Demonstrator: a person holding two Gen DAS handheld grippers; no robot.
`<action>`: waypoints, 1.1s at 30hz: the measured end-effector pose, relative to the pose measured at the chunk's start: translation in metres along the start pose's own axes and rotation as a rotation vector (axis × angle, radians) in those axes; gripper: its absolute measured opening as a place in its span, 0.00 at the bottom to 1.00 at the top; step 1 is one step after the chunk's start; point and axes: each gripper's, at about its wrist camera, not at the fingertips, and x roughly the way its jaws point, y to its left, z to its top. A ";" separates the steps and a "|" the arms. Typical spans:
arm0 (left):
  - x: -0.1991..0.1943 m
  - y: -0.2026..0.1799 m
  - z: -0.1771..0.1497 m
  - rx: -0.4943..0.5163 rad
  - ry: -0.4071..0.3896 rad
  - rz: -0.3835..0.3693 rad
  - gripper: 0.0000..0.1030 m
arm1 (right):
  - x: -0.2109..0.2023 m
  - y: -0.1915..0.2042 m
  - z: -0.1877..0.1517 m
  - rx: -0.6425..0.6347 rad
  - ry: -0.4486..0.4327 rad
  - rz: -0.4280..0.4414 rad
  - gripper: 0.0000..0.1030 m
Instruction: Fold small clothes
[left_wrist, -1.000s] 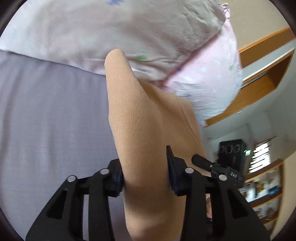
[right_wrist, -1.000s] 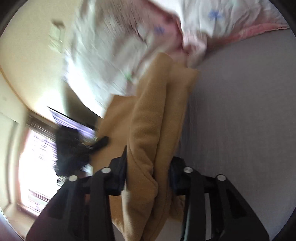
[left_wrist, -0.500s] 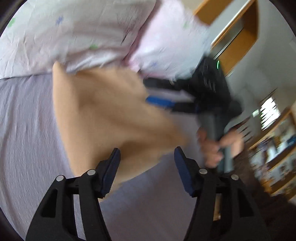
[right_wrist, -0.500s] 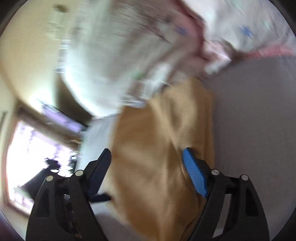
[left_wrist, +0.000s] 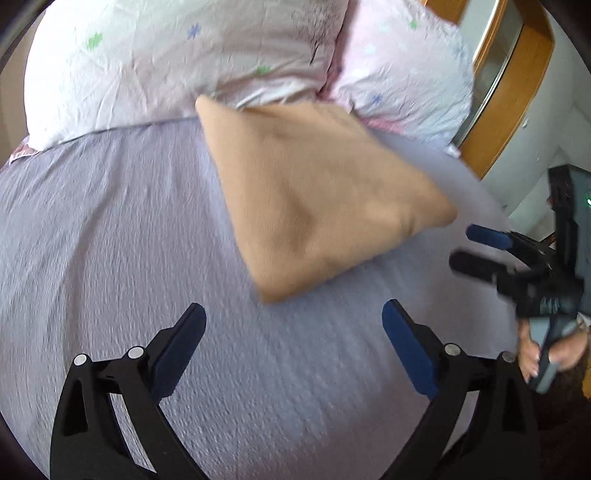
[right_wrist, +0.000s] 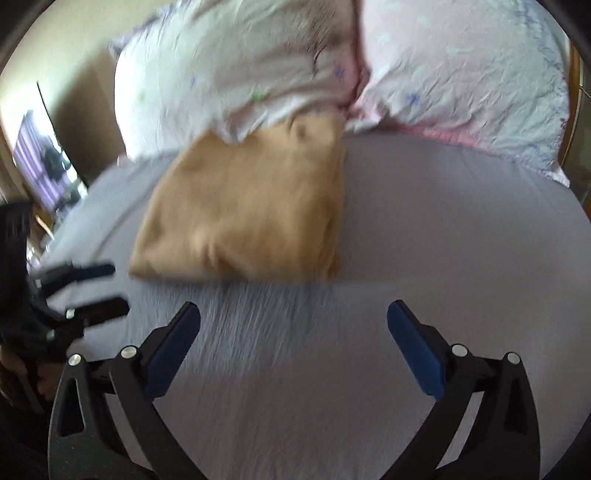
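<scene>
Judging by the tidy tan cloth (left_wrist: 314, 199) lying folded on the bed (left_wrist: 110, 229) against the pillows (left_wrist: 177, 62), your fold looks done. Both claws, left (left_wrist: 291, 332) and right (right_wrist: 293, 332), gape empty; next, find another garment.

garment (left_wrist: 317, 206) on bed (left_wrist: 110, 236), pillows (left_wrist: 177, 62) behind

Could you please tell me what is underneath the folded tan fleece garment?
The folded tan fleece garment lies on the lilac bedsheet; its far edge meets the floral pillows. Anything beneath is hidden.
</scene>
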 end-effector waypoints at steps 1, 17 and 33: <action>0.001 0.000 -0.003 0.010 0.005 0.024 0.95 | 0.009 0.005 -0.002 -0.007 0.014 -0.002 0.98; 0.011 -0.013 -0.015 0.112 0.024 0.191 0.99 | 0.018 0.026 -0.030 -0.072 0.049 -0.126 0.98; 0.008 -0.011 -0.017 0.084 0.018 0.216 0.99 | 0.017 0.025 -0.032 -0.067 0.041 -0.131 0.98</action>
